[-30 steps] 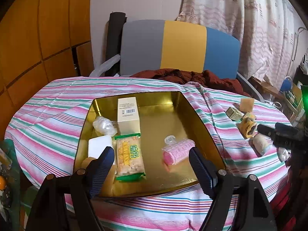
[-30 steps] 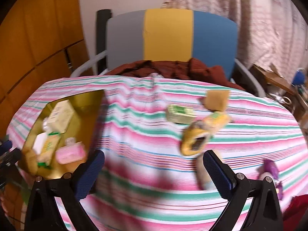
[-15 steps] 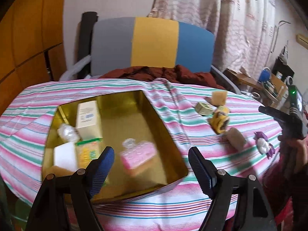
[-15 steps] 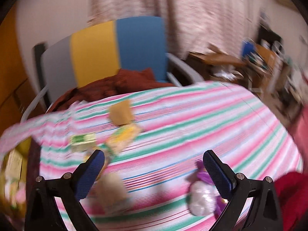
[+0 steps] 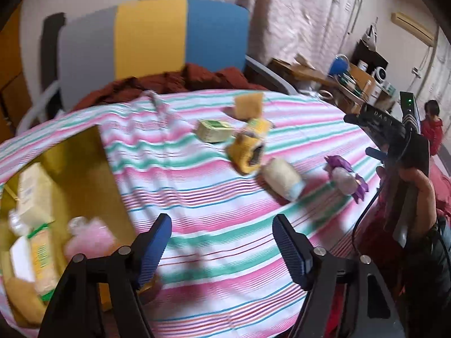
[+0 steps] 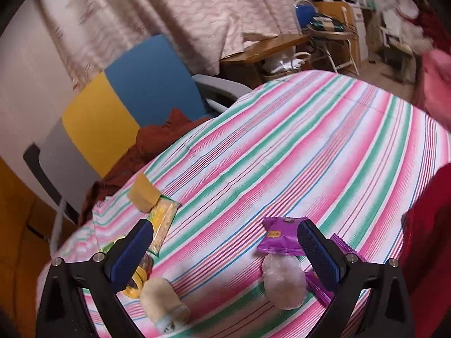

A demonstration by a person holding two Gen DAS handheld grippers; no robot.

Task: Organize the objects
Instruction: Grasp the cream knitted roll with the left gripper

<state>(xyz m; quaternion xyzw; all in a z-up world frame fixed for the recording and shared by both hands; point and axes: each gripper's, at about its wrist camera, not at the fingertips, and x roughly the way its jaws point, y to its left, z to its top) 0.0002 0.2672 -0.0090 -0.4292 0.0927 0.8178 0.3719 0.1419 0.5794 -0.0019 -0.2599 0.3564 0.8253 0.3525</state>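
Note:
A gold tray (image 5: 84,152) lies at the left of the striped table and holds a pink item (image 5: 90,239), a cream box (image 5: 33,194) and a green-edged cracker packet (image 5: 42,256). Loose on the cloth are a small green box (image 5: 214,131), a tan cube (image 5: 249,104), a yellow packet (image 5: 248,149), a beige roll (image 5: 283,180) and a purple-wrapped snack (image 5: 345,177). My left gripper (image 5: 221,225) hangs open and empty over bare cloth right of the tray. My right gripper (image 6: 224,233) is open and empty, low over the cloth, with the purple-wrapped snack (image 6: 282,238) just inside its right finger and the beige roll (image 6: 163,298) near its left.
A grey, yellow and blue chair (image 5: 152,31) with a dark red garment (image 5: 169,81) stands behind the table. A hand (image 5: 417,180) holds the right gripper at the table's right edge. Cluttered desks (image 6: 327,28) and curtains fill the background. Bare striped cloth (image 6: 310,140) stretches beyond the snacks.
Both views have swung right. The left gripper has left the tray and now faces the loose items. The right gripper has moved down close to the purple-wrapped snack and beige roll.

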